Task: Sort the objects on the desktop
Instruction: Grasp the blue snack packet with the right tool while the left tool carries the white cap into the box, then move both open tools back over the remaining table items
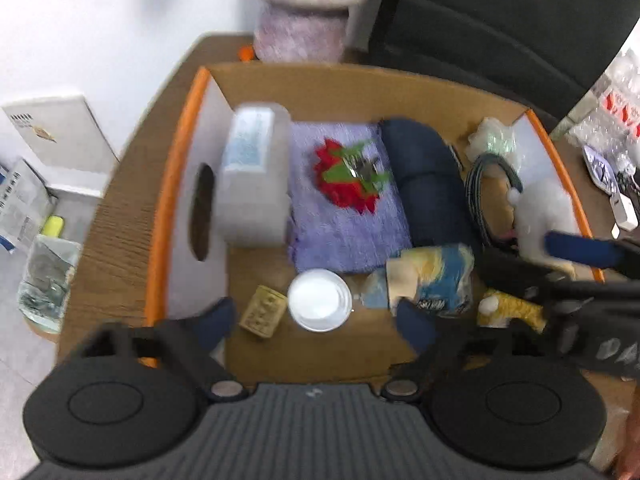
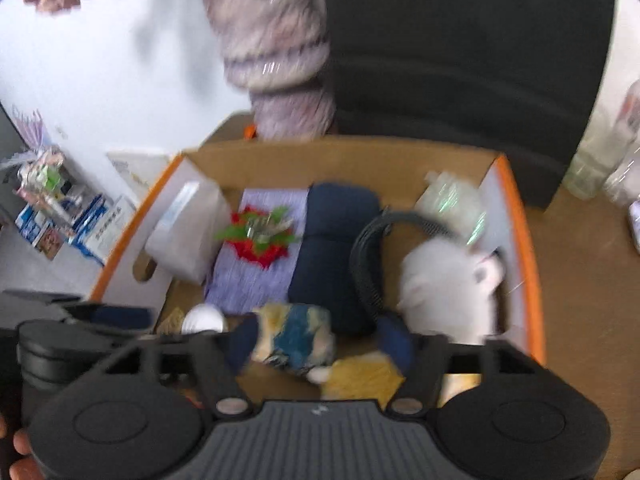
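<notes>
An open cardboard box (image 1: 360, 92) with orange edges sits on the wooden desk. It holds a white tissue box (image 1: 256, 176), a purple cloth (image 1: 344, 216) with a red and green ornament (image 1: 348, 178), a dark blue roll (image 1: 428, 188), a coiled cable (image 1: 480, 196), a white plush toy (image 2: 448, 284), a blue and yellow packet (image 1: 436, 280), a white cup (image 1: 320, 300) and a small tan item (image 1: 262, 314). My left gripper (image 1: 320, 326) is open above the cup. My right gripper (image 2: 324, 340) is open above the packet (image 2: 296, 340); it also shows in the left wrist view (image 1: 580, 252).
A black chair (image 1: 512, 24) stands behind the box. A wrapped purple bundle (image 1: 304, 12) stands at the desk's far edge. Plastic-wrapped bottles (image 1: 616, 100) lie on the desk at right. A water bottle (image 1: 48, 276) and boxes (image 1: 20, 200) sit on the floor at left.
</notes>
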